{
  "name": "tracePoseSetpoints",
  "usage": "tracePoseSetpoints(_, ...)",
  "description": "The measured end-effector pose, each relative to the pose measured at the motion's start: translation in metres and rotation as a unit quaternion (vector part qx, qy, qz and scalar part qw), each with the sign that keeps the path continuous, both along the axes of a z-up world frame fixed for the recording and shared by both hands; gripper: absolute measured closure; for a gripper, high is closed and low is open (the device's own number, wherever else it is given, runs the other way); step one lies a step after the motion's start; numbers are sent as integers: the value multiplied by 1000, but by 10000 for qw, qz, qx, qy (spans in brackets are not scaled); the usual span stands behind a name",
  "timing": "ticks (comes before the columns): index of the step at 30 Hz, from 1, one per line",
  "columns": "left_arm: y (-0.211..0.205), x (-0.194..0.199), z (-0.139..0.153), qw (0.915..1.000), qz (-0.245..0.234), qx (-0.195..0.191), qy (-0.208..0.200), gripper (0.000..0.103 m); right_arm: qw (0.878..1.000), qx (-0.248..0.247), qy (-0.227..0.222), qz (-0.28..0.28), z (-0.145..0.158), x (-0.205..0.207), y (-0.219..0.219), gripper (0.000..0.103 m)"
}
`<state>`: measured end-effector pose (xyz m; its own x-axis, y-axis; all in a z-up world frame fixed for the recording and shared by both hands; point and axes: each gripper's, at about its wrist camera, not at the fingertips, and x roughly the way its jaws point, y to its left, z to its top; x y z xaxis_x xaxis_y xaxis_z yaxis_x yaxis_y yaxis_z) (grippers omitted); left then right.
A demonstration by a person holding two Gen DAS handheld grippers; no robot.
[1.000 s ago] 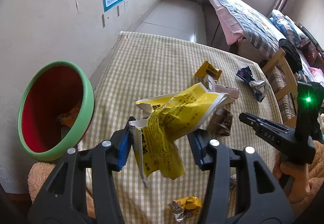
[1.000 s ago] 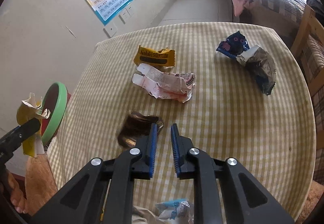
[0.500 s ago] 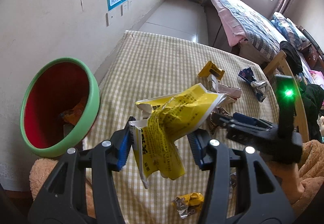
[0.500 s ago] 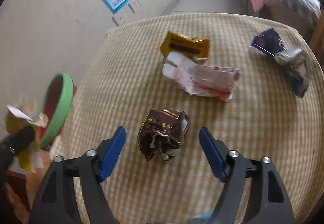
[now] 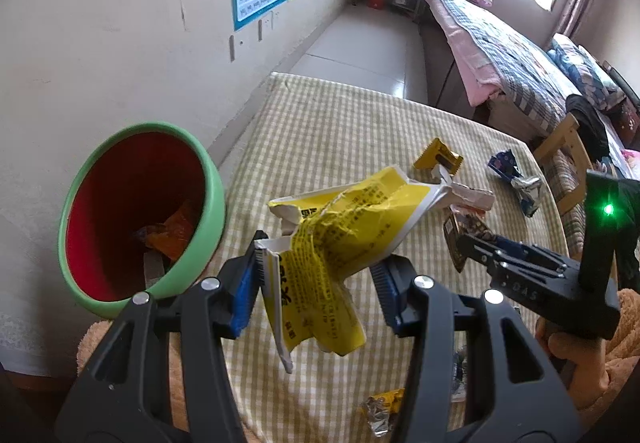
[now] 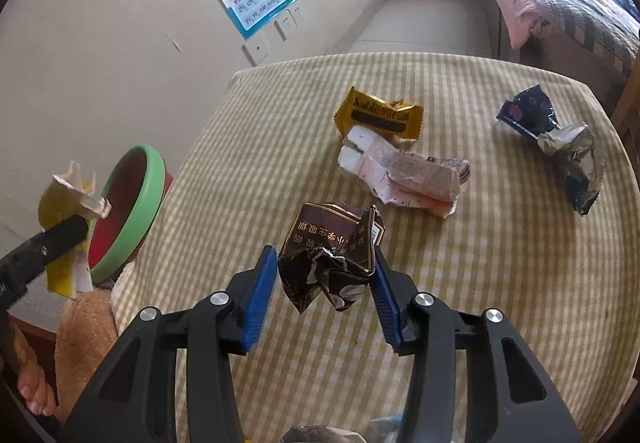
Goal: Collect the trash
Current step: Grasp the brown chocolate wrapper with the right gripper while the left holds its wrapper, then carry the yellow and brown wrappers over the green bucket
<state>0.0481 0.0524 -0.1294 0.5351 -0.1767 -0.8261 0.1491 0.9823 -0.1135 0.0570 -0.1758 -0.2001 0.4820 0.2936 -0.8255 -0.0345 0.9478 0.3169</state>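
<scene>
Brown crumpled packet (image 6: 330, 255), Chinese-lettered, sits between your right gripper (image 6: 326, 285) as its jaws close; your left gripper (image 5: 316, 283) clamps a yellow wrapper (image 5: 336, 243); at twelve o'clock, a gold wrapper (image 6: 378, 115) with unclear lettering.

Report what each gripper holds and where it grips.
Left gripper: crumpled yellow paper wrapper, pinched across its lower middle. Right gripper, jaws just closing: crumpled dark brown cigarette pack, clamped at its sides.

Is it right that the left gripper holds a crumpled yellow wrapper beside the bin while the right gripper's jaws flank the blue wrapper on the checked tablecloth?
Not quite. The right gripper flanks the crumpled brown wrapper, as the right wrist view shows; the blue wrapper lies untouched farther away. The rest holds: the left gripper holds the yellow wrapper beside the bin.
</scene>
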Motion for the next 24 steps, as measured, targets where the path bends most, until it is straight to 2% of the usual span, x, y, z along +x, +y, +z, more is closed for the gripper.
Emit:
tracePoseSetpoints(5, 19, -2, 11, 9996, 205, 60, -202, 55, 9999, -78, -127, 67, 13, -6, 2, 58)
tracePoseSetpoints(14, 52, -2, 35, 9962, 602, 201, -597, 55, 9981, -108, -584, 188, 65, -11, 26, 57)
tracePoseSetpoints(24, 67, -2, 48, 9928, 744, 343, -879, 55, 9948, 200, -934, 353, 108, -5, 61, 57)
